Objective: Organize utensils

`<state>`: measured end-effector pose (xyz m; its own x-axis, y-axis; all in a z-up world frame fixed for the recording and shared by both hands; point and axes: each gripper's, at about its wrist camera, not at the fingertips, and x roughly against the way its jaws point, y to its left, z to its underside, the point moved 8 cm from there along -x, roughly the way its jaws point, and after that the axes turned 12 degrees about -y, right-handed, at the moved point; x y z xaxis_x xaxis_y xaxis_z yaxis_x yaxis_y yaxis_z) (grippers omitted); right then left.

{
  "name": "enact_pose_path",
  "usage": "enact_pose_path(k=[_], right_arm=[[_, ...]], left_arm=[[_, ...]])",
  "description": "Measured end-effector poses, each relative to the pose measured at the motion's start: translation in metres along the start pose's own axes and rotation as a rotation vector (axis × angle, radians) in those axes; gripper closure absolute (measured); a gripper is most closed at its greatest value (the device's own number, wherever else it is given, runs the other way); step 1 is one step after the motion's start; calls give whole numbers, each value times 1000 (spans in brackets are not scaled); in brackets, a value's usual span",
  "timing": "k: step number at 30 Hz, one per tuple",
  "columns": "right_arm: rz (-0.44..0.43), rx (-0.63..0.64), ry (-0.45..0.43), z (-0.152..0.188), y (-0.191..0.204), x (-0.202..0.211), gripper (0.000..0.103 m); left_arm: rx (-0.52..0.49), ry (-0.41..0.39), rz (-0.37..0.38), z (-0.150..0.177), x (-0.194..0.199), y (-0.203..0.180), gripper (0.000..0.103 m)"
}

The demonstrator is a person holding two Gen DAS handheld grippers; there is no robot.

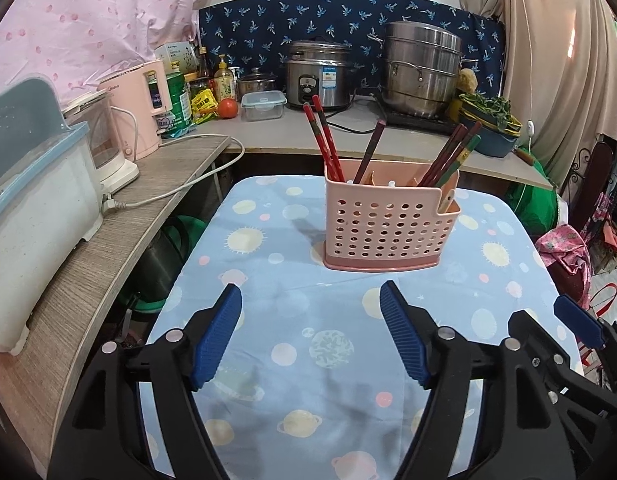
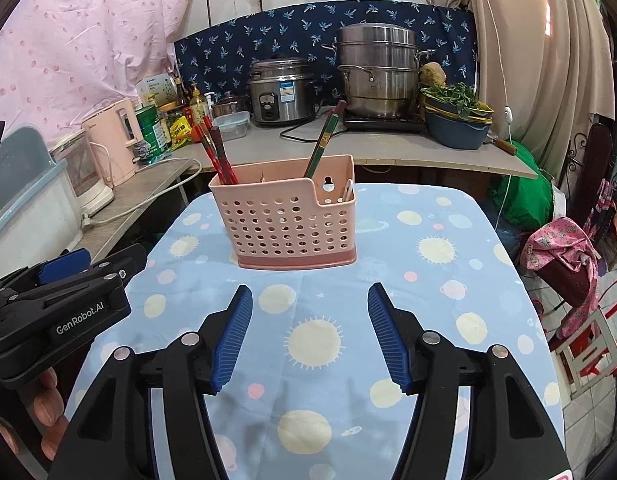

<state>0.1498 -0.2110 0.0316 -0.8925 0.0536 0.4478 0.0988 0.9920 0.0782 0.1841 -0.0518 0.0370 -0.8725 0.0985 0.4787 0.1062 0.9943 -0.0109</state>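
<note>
Left wrist view, nearest first: the left gripper (image 1: 310, 298) hovers over the near part of the desk (image 1: 268, 320) with its jaws apart and holding nothing. The right gripper (image 2: 309, 298) is just beside it, jaws likewise apart and empty. Farther back, toward the far edge of the desk, the pink utensil holder (image 1: 382, 224) stands upright with chopsticks (image 1: 324, 142) leaning out at loose angles. The holder looks light; a sideways pull on a leaning stick could tip it or drag it across the patterned cloth (image 2: 448, 312).
</note>
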Motion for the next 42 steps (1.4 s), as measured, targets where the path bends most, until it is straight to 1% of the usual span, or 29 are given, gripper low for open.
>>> enact_pose_path(k=[2,3,9,18,27,42], right_arm=[[4,3,-1,1,0,0,39],[7,4,-4,1,0,0,36],[6,4,5,4,1,-1,32],[14,-2,25,9,-2,-4,19],[23,0,35,12,-2,-6,19],[36,-6,45,17,-5,-10,18]], left_arm=[[-7,3,-4,1,0,0,34],[-9,5,-6,2,-1,0,32],[-19,8,-17,6,-1,0,22],[-26,15,-31,10,-4,1,15],[-18,34,-41,16,-7,3,9],[-29,41,-48,21,-10,3,9]])
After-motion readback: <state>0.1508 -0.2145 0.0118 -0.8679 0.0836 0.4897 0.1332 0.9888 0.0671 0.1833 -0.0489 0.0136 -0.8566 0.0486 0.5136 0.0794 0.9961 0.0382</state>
